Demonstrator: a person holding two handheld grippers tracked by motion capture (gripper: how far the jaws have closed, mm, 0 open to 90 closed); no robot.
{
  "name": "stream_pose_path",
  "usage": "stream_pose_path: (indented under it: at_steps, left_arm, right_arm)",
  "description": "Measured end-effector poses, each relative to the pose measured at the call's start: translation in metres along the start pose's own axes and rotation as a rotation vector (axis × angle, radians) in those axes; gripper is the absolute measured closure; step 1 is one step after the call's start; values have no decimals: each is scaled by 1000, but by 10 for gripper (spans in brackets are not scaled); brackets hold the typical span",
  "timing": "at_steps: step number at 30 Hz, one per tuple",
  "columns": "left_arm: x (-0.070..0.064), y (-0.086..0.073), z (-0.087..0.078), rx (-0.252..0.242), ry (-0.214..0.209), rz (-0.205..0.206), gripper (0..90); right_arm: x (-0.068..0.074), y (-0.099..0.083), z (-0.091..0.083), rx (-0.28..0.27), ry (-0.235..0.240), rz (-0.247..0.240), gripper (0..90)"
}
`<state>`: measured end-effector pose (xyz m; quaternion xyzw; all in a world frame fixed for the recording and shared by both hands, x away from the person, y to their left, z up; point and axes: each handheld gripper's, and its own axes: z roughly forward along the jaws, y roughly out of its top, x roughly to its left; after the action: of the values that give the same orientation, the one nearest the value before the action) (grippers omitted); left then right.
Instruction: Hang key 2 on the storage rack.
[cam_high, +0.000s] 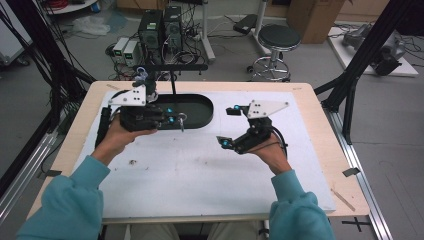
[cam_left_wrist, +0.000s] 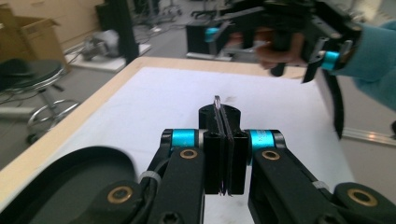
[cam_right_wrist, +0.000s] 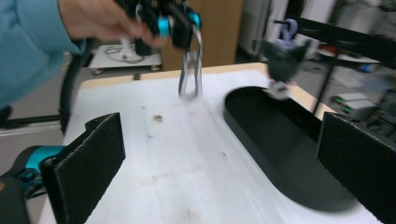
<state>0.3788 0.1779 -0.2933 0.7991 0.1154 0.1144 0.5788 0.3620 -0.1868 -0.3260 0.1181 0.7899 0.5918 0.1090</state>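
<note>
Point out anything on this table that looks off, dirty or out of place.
Small dark specks and smudges mark the white mat near the left forearm. Otherwise nothing stands out: the left gripper holds a metal clip above the mat beside the black tray.

Grey floor w/ black stool (cam_high: 279, 37), PC towers (cam_high: 161, 26), cardboard box (cam_high: 315, 17) behind table.

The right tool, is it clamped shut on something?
No, the right tool is wide open, its two black jaws far apart with bare white table between them.
</note>
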Motion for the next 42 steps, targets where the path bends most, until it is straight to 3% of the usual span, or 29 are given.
stream_pose_path:
  at_steps: [4,6,9,12,17,19,27,42]
  left_arm:
    - [12,7,-12,19,37,-2,882]
    - [24,14,-22,36,84,-14,882]
    - [34,20,-29,56,126,-11,882]
    - [39,24,-33,75,147,-7,882]
    - [54,31,-35,111,196,-24,882]
    - [60,33,-34,126,206,-25,882]
    - [79,38,-25,189,238,-38,882]
    - [102,41,-13,284,297,-52,882]
  right_arm:
    - [3,-20,-23,-16,-86,13,6]
    - [4,-32,-32,-32,-152,14,6]
    - [5,-48,-44,-58,-225,51,6]
    - [6,-60,-53,-77,-269,64,6]
    - [8,-74,-64,-100,-306,64,6]
    - [10,-78,-68,-103,-315,83,6]
    - [12,-96,-80,-164,-356,82,6]
    - [21,-124,-94,-221,-452,69,6]
